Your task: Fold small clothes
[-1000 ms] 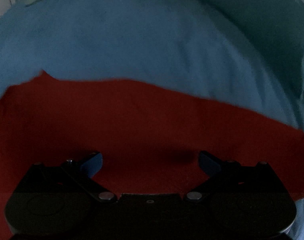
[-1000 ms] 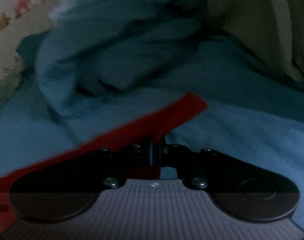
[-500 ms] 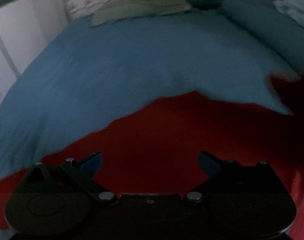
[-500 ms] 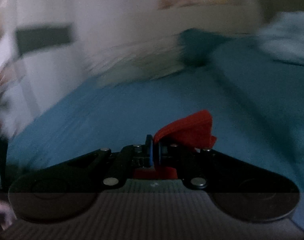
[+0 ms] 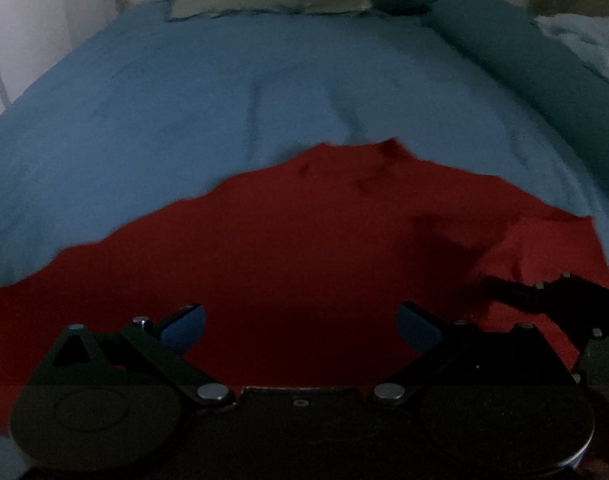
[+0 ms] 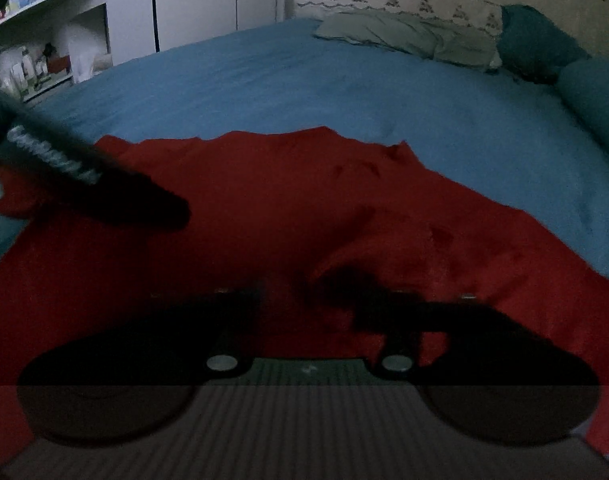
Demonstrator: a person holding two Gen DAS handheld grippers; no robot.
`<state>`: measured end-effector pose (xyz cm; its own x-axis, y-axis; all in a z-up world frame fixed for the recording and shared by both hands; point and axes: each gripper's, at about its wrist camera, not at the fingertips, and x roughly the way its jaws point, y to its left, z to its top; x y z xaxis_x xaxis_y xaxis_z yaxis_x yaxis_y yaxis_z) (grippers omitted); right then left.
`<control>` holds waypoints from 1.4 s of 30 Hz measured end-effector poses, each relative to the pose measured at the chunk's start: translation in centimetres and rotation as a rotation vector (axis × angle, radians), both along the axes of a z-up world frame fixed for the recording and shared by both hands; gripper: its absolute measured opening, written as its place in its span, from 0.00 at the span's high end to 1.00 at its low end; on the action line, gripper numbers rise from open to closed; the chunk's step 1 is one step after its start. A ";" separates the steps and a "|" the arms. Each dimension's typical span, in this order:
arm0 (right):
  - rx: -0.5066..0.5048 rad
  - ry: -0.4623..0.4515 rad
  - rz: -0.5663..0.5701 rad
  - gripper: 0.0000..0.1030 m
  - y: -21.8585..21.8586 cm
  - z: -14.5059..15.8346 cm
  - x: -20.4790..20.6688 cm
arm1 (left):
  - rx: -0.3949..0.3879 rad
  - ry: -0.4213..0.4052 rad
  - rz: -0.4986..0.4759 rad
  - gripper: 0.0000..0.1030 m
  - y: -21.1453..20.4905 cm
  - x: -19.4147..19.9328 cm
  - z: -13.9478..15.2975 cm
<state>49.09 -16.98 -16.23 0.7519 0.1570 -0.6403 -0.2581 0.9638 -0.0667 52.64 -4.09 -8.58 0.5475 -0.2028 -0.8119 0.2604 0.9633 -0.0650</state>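
No legible text on anything visible

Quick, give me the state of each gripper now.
Left gripper: open, empty, above the flat red cloth garment.
Right gripper: jaws have just been opening, apart now, holding nothing; red garment lies beneath.

One red garment [image 5: 304, 248] on one blue bed cover [image 5: 184, 100] — two grippers, left gripper [image 5: 300, 324] and right gripper [image 6: 304, 296] — one pale pillow [image 6: 404, 34].

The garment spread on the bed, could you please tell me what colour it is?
Plain red garment, with no pattern visible; it shows best in the right wrist view.
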 end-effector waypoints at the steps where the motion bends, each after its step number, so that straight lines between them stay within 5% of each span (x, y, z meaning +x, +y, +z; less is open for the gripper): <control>1: -0.009 0.008 -0.007 0.26 -0.5 0.1 -0.8 | -0.004 -0.007 -0.030 0.00 -0.8 0.3 0.3; 6: 0.013 0.053 -0.151 0.20 -5.1 1.5 -4.6 | -0.008 -0.071 -0.239 0.04 -6.5 -0.4 1.2; 11: -0.013 0.031 -0.346 0.09 -8.9 1.8 -8.2 | 0.032 -0.067 -0.360 0.43 -11.9 1.1 -2.0; 15: -0.013 0.053 -0.455 0.09 -10.8 0.7 -9.8 | 0.057 -0.080 -0.331 0.59 -13.3 2.9 -4.4; 16: -0.007 0.063 -0.474 0.09 -11.1 0.4 -10.0 | 0.053 -0.091 -0.321 0.71 -13.6 3.3 -4.6; 17: -0.003 0.068 -0.492 0.09 -11.4 0.1 -10.1 | 0.055 -0.093 -0.303 0.95 -13.6 3.6 -4.6; 22: -0.058 0.038 -0.576 0.06 -12.1 -0.6 -9.7 | 0.037 -0.185 -0.168 0.95 -11.1 3.8 -1.8; 27: -0.092 0.052 -0.600 0.06 -13.1 -0.9 -7.8 | 0.036 -0.287 0.149 0.95 -4.1 2.9 1.0; 30: -0.103 0.065 -0.590 0.05 -13.5 -1.4 -6.8 | 0.024 -0.243 0.310 0.96 0.2 2.6 -0.2; 35: -0.112 0.045 -0.547 0.04 -14.3 -1.7 -5.5 | -0.044 -0.177 0.350 0.95 2.5 2.2 -2.9; 42: -0.166 0.041 -0.556 0.05 -16.6 -1.0 -4.6 | -0.087 -0.225 0.403 0.95 5.0 0.3 -1.1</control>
<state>44.48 -33.62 -17.23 0.6667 -0.3594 -0.6530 0.2788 0.9327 -0.2287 52.98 0.94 -9.69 0.7572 -0.0004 -0.6531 -0.1159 0.9840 -0.1351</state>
